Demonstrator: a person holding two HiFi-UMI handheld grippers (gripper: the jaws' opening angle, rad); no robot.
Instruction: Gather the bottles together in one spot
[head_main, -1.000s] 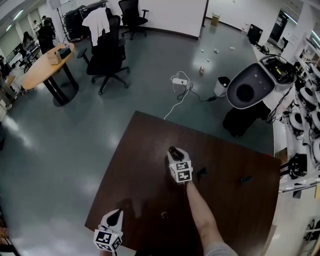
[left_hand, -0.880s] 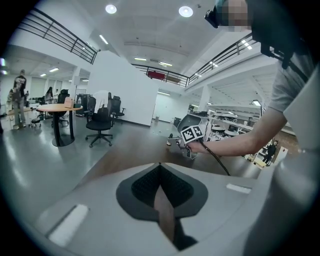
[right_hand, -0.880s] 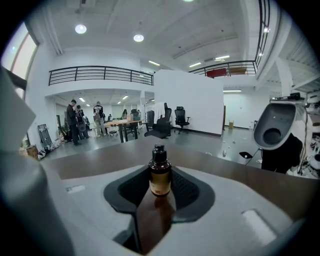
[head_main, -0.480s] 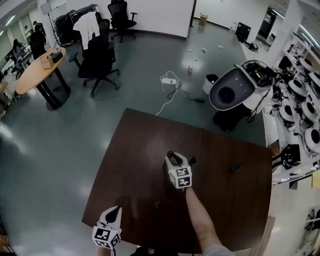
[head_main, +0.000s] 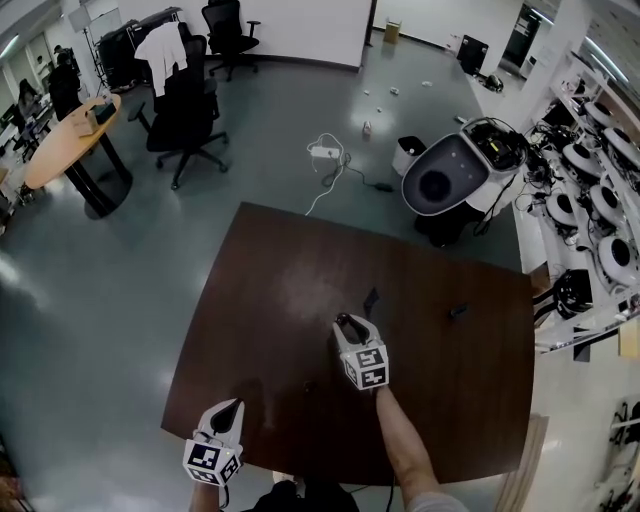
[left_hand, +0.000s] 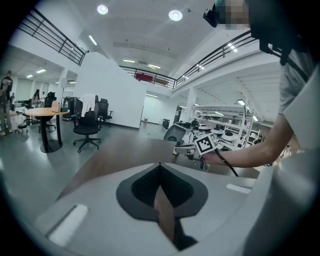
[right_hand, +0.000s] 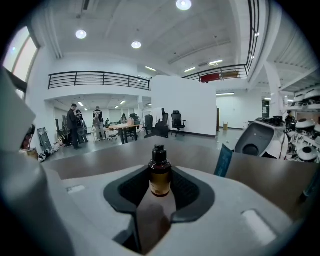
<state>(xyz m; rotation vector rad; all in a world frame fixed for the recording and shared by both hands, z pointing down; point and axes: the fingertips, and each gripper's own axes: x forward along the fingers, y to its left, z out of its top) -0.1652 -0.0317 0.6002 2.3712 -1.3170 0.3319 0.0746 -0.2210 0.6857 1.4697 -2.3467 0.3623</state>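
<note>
R gripper is over the middle of the table, person's bare forearm behind it. Its jaws are clamped on a small amber bottle w/ black cap: the bottle stands upright at the jaw tips, label facing the cam, pinched from both sides. Can't tell if its base touches the tabletop. Just past the R gripper, a bit to its right, a blue box stands upright on the table, apart from the bottle. Further right a dark item lies on the wood, well apart from both; too small to ID. A small dark thing sits on the table between the two grippers, nearer the person; also too small to ID. L gripper is at the table's near-left corner, jaws pressed together w/ nothing between them, pads meeting in a V. Its view looks across the tabletop toward the R gripper's marker cube and the arm.
</note>
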